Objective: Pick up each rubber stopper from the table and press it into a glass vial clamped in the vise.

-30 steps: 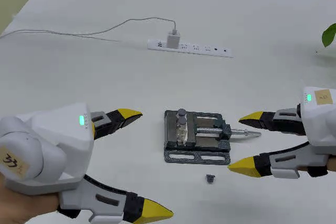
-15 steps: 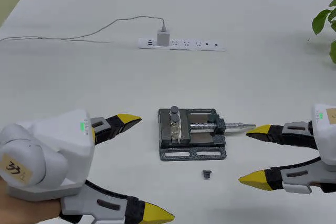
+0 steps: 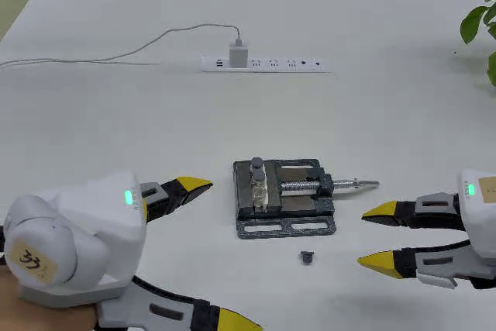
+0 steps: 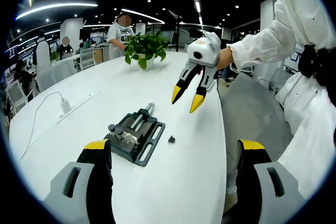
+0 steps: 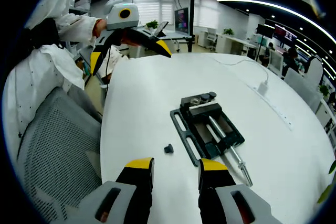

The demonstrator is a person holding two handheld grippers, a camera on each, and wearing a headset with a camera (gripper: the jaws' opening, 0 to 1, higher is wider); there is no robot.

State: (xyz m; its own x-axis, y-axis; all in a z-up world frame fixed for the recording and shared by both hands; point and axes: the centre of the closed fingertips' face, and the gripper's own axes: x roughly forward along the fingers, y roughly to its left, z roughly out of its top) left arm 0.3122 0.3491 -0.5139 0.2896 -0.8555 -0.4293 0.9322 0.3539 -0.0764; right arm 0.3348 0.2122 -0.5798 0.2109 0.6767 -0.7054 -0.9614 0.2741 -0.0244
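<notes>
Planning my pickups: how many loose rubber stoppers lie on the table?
1. The rubber stopper lies on the table just in front of the vise, apart from it. Others may be hidden behind the vise.

my left gripper [image 3: 211, 252] hangs low at the left with jaws spread wide; my right gripper [image 3: 364, 236] points inward from the right, jaws parted less.

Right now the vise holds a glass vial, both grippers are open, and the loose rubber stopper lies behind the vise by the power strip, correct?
Not quite. In the head view the rubber stopper lies in front of the vise, on the person's side, far from the power strip. The rest holds: the glass vial is clamped, and the left gripper and right gripper are open.
</notes>
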